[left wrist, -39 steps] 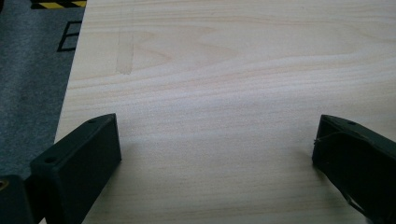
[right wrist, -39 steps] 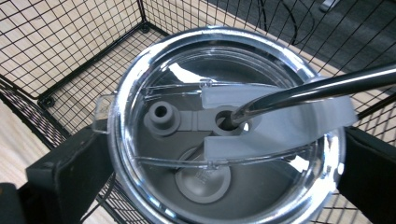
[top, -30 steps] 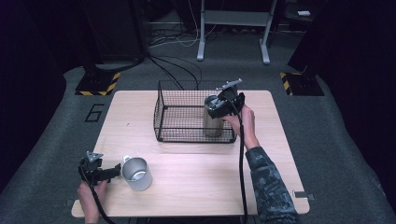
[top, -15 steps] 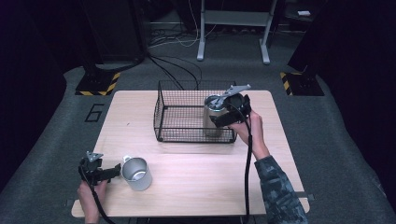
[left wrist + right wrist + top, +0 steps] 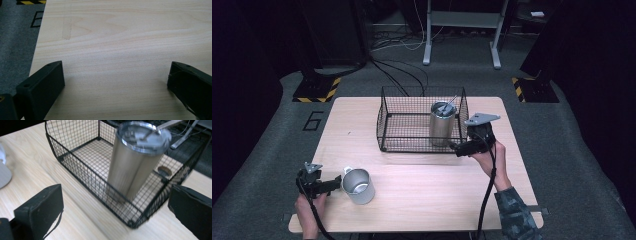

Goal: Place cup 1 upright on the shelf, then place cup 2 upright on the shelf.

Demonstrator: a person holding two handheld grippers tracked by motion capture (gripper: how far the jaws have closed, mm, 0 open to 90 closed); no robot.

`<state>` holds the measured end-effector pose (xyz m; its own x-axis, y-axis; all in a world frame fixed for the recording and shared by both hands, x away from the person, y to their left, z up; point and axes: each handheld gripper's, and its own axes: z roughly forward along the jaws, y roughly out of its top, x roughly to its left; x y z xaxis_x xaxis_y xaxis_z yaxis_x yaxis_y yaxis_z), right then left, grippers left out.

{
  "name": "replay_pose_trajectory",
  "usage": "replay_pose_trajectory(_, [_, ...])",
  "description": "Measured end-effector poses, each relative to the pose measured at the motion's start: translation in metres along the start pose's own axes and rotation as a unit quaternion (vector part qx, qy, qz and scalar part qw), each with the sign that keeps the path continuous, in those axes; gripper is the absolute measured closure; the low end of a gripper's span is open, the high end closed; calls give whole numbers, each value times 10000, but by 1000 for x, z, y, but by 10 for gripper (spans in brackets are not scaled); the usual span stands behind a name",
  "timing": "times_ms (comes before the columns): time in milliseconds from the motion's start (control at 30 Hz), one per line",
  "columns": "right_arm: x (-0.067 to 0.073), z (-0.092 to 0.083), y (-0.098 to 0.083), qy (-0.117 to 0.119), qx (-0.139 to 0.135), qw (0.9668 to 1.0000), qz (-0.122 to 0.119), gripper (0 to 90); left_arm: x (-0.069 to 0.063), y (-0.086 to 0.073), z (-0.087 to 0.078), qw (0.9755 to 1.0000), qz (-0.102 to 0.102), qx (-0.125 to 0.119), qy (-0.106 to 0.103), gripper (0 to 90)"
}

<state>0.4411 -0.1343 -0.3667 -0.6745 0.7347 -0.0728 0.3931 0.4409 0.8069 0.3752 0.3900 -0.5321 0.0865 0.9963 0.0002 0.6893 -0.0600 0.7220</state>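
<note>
A pale wooden table [image 5: 422, 200] is sitting on grey carpet [image 5: 272, 150] in a dark room. At the table's ten o'clock, a floor plate edged in yellow-and-black stripes [image 5: 318, 90] is lying by a painted "6" [image 5: 313, 120]; a second striped plate [image 5: 532, 89] is lying at two o'clock. Black cables [image 5: 402, 75] are trailing away at twelve o'clock, beside a white metal stand's legs [image 5: 427, 45]. A faint tape-like mark [image 5: 67, 31] is showing on the tabletop.

A tall steel tumbler [image 5: 443, 124] with a clear lid and a straw stands upright inside the black wire basket [image 5: 402, 131], in its right end, just ahead of my right gripper [image 5: 460, 148], whose jaws stand wide apart outside the mesh.
</note>
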Motion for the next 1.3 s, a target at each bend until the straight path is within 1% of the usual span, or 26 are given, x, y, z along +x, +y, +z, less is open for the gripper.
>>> replay_pose_trajectory(100, [-3,-2,-17,-23,-5,9999,160,0,0,0,0,10000,0,0,-2,10])
replay_pose_trajectory(167, [-5,-5,-28,-58,14,9998,191,0,0,0,0,10000,2,0,-2,10])
replay_pose_trajectory(233, [-6,-7,-40,-37,-5,9995,319,0,0,0,0,10000,0,-2,-1,10])
replay_pose_trajectory(300, [-9,-9,-53,-85,18,9993,369,0,0,0,0,10000,1,-1,-1,10])
replay_pose_trajectory(333, [-9,-9,-60,-89,25,9988,474,0,0,0,0,10000,2,0,0,10])
replay_pose_trajectory(433, [-11,-8,-82,-128,129,9979,621,0,0,0,0,10000,2,-1,1,10])
replay_pose_trajectory(533, [-14,-6,-101,-155,209,9972,703,0,0,0,0,10000,1,-1,2,10])
replay_pose_trajectory(567, [-14,-6,-107,-193,252,9967,754,0,0,0,0,10000,1,-1,2,10])
replay_pose_trajectory(633, [-15,-4,-119,-197,238,9960,840,0,0,0,0,10000,-3,-5,6,10])
replay_pose_trajectory(667, [-16,-3,-124,-192,282,9952,916,0,0,0,0,10000,1,-2,4,10])
replay_pose_trajectory(767, [-19,1,-139,-297,397,9941,965,0,0,0,0,10000,1,-1,2,10])
replay_pose_trajectory(800, [-19,2,-144,-335,425,9932,1029,0,0,0,0,10000,1,-1,2,10])
replay_pose_trajectory(867, [-22,4,-154,-334,448,9926,1078,0,0,0,0,10000,4,-6,1,10])
replay_pose_trajectory(933, [-23,6,-163,-355,461,9909,1214,0,0,0,0,10000,10,-5,-5,13])
replay_pose_trajectory(967, [-24,7,-167,-381,507,9906,1213,0,0,-1,-1,10000,42,-14,-29,13])
replay_pose_trajectory(1000, [-25,8,-172,-410,519,9901,1235,0,0,-1,0,10000,24,-56,-30,13])
replay_pose_trajectory(1033, [-25,9,-175,-413,537,9899,1244,0,0,-2,-2,10000,41,-5,-36,13])
replay_pose_trajectory(1100, [-26,9,-181,-507,536,9898,1216,0,-1,-3,-3,10000,-3,-40,-6,13])
replay_pose_trajectory(1167, [-27,8,-187,-563,560,9899,1176,0,-1,-4,-4,10000,14,-10,14,13])
replay_pose_trajectory(1233, [-27,9,-192,-645,566,9897,1149,0,0,-5,-5,10000,-23,-22,12,13])
replay_pose_trajectory(1267, [-28,9,-194,-681,630,9895,1108,0,0,-6,-6,10000,4,-14,0,13])
replay_pose_trajectory(1300, [-27,10,-196,-716,677,9887,1132,0,1,-7,-7,10000,23,-57,-19,18])
